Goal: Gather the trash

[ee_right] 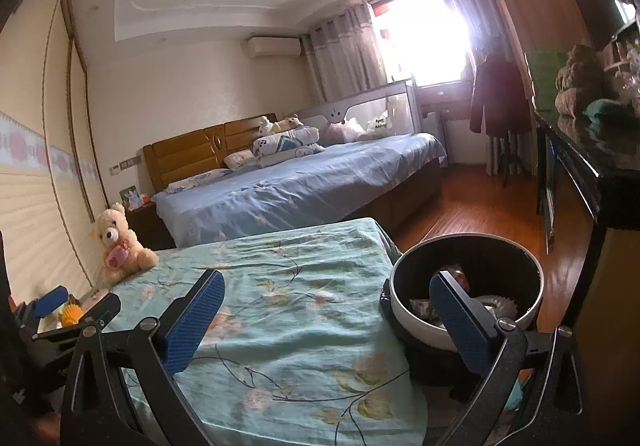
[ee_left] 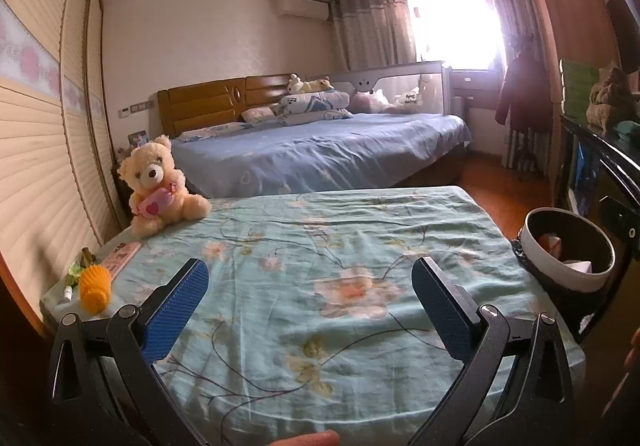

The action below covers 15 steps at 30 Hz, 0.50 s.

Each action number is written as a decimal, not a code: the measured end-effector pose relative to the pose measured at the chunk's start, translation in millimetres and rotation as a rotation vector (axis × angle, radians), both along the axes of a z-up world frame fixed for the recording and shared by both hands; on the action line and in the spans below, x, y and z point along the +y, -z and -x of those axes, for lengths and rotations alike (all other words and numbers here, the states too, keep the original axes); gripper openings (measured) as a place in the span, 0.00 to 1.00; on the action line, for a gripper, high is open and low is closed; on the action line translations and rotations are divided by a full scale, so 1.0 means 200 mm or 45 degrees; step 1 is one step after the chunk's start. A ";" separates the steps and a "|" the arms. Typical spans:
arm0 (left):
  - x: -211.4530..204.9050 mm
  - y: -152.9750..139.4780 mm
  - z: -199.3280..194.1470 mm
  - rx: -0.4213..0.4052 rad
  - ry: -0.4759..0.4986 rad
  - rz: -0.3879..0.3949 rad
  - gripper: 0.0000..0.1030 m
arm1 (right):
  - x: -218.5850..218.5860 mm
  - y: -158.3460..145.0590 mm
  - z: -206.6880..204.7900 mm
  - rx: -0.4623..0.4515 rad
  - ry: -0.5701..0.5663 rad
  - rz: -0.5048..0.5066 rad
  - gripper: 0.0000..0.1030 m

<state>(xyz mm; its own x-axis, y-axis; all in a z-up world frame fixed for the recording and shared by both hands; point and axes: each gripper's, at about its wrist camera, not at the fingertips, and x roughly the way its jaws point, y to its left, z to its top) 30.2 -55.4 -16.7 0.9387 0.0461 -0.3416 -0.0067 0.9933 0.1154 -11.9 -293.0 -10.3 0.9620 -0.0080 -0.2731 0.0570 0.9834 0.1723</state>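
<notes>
While both grippers hang open and empty over the flowered cloth [ee_left: 320, 238], the bin [ee_right: 416, 322] with wrappers inside sits just behind the right gripper [ee_right: 328, 312], right of the left gripper [ee_left: 312, 296].

Two hand-held grippers point forward and slightly downward, side by side. The left gripper [ee_left: 310, 282] has its blue-padded jaws spread wide with nothing between them. The right gripper [ee_right: 326, 296] is likewise wide open and empty. A fingertip [ee_left: 308, 438] of the person shows at the bottom edge of the left view.
</notes>
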 end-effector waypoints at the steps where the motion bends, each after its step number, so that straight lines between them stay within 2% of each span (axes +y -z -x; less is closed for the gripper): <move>1: 0.00 0.00 0.00 0.003 0.004 0.000 1.00 | 0.01 0.00 0.00 0.001 -0.003 0.005 1.00; 15: 0.00 0.02 0.01 0.011 0.028 0.026 1.00 | 0.10 0.01 0.00 0.000 -0.026 0.093 1.00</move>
